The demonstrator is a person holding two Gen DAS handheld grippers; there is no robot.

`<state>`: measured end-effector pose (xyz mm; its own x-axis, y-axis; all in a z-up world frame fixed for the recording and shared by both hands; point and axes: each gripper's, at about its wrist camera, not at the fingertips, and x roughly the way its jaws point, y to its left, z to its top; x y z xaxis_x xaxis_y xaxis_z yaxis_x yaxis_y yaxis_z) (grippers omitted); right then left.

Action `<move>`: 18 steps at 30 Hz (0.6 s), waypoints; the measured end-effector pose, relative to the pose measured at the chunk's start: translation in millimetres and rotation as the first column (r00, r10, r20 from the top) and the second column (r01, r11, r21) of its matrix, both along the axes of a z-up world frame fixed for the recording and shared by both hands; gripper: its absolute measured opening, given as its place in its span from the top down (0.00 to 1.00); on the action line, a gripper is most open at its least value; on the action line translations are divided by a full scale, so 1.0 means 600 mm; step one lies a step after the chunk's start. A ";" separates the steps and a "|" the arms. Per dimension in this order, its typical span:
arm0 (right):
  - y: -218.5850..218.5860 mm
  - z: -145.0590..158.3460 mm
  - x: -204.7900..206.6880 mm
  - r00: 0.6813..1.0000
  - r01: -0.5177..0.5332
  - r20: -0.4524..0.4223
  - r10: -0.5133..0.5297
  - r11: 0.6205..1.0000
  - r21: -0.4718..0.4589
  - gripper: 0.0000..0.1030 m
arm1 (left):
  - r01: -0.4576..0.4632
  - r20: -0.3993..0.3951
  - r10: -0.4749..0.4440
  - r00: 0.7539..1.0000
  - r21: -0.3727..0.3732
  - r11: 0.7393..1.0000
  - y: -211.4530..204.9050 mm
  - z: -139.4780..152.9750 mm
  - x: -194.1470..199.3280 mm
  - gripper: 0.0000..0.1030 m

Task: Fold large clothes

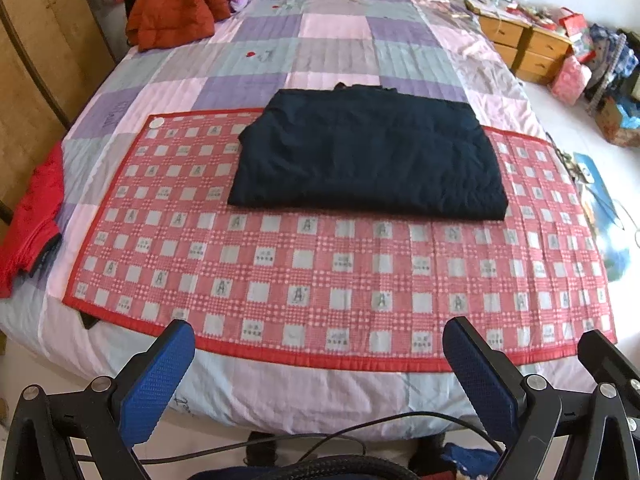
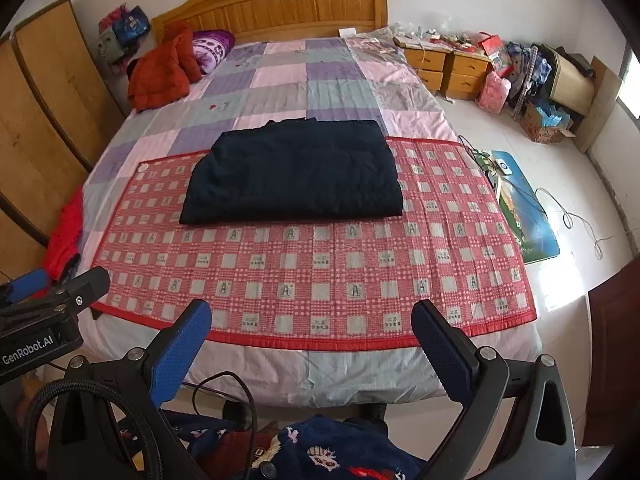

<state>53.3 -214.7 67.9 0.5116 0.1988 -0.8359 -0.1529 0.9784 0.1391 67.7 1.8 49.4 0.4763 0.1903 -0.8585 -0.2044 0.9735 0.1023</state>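
A dark navy garment (image 1: 368, 152) lies folded into a flat rectangle on a red checked mat (image 1: 320, 264) on the bed; it also shows in the right wrist view (image 2: 292, 174) on the mat (image 2: 320, 272). My left gripper (image 1: 318, 338) is open and empty, held back over the bed's near edge, well short of the garment. My right gripper (image 2: 312, 320) is open and empty, also over the near edge. The left gripper's body shows at the left of the right wrist view (image 2: 52, 304).
An orange jacket (image 2: 164, 68) and a purple pillow (image 2: 212, 48) lie at the bed's far left. A red cloth (image 1: 32, 216) hangs off the left edge. A wardrobe (image 2: 44, 128) stands left. Nightstands (image 2: 448, 66), clutter and a blue floor mat (image 2: 528, 216) are on the right.
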 end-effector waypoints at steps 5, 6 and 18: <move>0.000 -0.001 0.001 1.000 -0.001 -0.001 0.001 1.000 0.003 0.01 | 0.003 0.004 -0.003 1.000 0.004 1.000 0.000 0.002 0.004 0.01; 0.002 0.000 0.000 1.000 0.001 -0.002 -0.001 1.000 0.002 0.01 | 0.003 0.003 -0.003 1.000 0.004 1.000 0.000 0.002 0.005 0.01; 0.006 0.000 0.001 1.000 -0.001 -0.004 0.001 1.000 0.002 0.01 | 0.008 0.002 -0.008 1.000 0.002 1.000 0.001 0.002 0.005 0.01</move>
